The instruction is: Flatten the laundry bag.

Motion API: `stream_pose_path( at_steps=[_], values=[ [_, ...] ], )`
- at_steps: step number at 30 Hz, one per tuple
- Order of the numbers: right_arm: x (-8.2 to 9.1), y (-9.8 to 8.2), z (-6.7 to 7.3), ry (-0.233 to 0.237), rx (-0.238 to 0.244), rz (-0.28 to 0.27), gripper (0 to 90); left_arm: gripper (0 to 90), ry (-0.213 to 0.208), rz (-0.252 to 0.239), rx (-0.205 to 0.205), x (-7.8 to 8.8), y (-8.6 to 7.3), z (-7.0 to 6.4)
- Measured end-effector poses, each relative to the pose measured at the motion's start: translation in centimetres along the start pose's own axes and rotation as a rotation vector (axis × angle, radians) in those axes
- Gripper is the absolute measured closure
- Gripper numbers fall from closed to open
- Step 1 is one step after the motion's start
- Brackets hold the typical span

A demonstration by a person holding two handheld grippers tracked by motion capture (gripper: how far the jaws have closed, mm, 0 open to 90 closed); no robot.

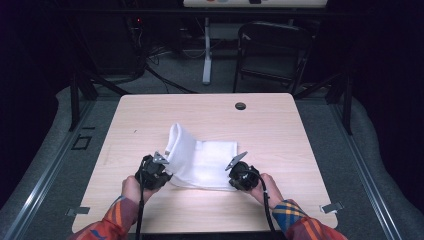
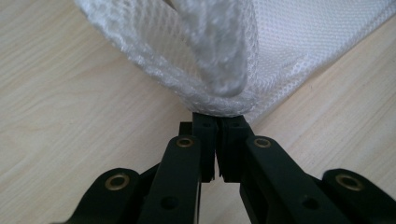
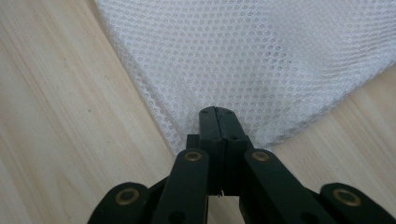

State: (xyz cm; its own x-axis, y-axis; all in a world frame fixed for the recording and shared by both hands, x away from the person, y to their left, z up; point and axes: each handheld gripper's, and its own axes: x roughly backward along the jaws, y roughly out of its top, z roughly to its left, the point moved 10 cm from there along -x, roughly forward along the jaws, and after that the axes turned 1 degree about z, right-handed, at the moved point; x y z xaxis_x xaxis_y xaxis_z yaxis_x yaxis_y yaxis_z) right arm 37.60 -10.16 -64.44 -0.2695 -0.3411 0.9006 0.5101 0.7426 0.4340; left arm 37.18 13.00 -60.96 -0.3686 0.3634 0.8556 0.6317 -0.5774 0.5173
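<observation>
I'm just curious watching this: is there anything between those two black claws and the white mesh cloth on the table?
Nothing visible. The left gripper is shut on the near corner of the white mesh cloth, where it bunches up, and the right gripper is shut on another corner. The table around the cloth is bare wood.

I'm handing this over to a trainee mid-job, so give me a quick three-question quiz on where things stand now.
1. True or false: both claws are shut on the white mesh cloth.
2. What does the left claw grip: A) a single flat corner, B) a bunched, folded-over edge?
3. On what does the cloth lie?

Key: 1 true, the right claw pinches a corner too; 2 B; 3 the wooden table.
</observation>
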Motion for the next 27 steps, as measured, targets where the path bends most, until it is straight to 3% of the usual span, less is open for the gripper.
stream_pose_path(
  at_steps=[9, 16, 23, 24, 27],
  values=[
    [0.4, -0.8, -0.8, 0.002, -0.020, 0.016, 90.0, 86.4, -0.054, 0.042, -0.006, -0.5, -0.5, -0.5],
    [0.5, -1.1, -1.0, 0.007, -0.030, 0.023, 90.0, 81.3, -0.082, 0.065, 0.029, -0.3, -0.8, -0.4],
    [0.5, -1.2, -1.2, 0.014, -0.048, 0.020, 90.0, 58.4, -0.065, 0.118, 0.074, 0.1, -2.2, 0.8],
    [0.5, -1.2, -1.2, 0.014, -0.052, 0.021, 90.0, 53.1, -0.042, 0.128, 0.096, 0.2, -2.6, 1.3],
    [0.6, -1.2, -1.2, 0.017, -0.048, 0.034, 90.0, 42.8, -0.011, 0.144, 0.112, 0.6, -3.2, 1.9]
  ],
)
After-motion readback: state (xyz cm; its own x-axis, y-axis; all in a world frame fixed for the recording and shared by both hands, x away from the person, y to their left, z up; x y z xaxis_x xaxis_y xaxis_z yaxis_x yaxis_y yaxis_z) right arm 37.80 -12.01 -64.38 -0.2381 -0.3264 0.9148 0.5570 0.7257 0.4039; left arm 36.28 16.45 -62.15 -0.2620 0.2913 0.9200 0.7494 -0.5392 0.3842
